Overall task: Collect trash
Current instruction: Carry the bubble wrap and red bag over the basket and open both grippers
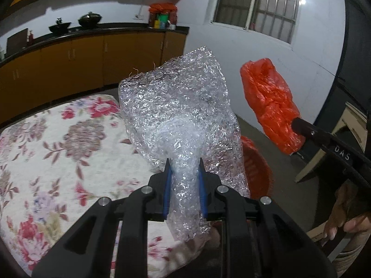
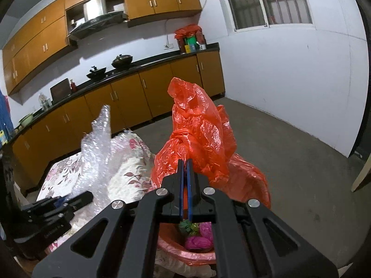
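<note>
Trash rides in both tongs — left gripper (image 1: pixel 184 162) pinches bubble wrap (image 1: pixel 178 106), right gripper (image 2: pixel 185 162) nips an orange bag (image 2: pixel 199 127) tight — both lifted, likely for dropping into the lined bin (image 2: pixel 185 258) beneath the right fingers.

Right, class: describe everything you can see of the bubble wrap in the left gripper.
The bubble wrap is a clear, crinkled sheet of bubbled plastic, glinting silver-white. It is bunched at its lower end, where the left gripper pinches it between blue-padded fingers, and fans out wide upward. It hangs in the air above the floral cloth, touching only the gripper. The right wrist view shows it edge-on, crumpled and upright.
</note>
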### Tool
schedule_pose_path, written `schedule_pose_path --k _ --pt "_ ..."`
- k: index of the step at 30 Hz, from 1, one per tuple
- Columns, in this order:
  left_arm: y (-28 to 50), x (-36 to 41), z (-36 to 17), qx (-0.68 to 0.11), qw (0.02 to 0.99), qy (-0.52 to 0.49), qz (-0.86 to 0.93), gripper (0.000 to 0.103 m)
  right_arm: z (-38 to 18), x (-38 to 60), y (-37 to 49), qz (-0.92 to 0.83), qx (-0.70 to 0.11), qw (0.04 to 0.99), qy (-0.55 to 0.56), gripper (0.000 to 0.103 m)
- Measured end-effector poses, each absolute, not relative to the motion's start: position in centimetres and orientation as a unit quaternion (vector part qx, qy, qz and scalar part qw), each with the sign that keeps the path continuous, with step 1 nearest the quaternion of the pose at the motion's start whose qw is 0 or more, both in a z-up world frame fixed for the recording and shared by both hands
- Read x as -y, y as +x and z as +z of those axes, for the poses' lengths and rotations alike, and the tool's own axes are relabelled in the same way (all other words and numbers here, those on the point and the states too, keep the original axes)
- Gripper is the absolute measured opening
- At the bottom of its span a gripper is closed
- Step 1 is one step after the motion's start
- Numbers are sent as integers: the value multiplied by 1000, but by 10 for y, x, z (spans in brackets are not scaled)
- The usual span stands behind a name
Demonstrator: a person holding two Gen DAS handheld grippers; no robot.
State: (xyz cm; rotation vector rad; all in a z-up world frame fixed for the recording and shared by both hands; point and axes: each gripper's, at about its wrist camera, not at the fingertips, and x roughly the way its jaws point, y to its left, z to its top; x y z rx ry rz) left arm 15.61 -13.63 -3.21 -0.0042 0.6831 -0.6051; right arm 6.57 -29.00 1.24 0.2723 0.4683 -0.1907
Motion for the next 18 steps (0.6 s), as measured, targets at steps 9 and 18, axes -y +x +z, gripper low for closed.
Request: schedule_pose_path --k 9,18 --pt "169 181 -56 -356 878 10 -321 26 -2 309 76 -95 -242 951 169 3" --pt "183 182 -83 -392 869 4 -302 41 -20 311 84 -100 -272 940 179 8"
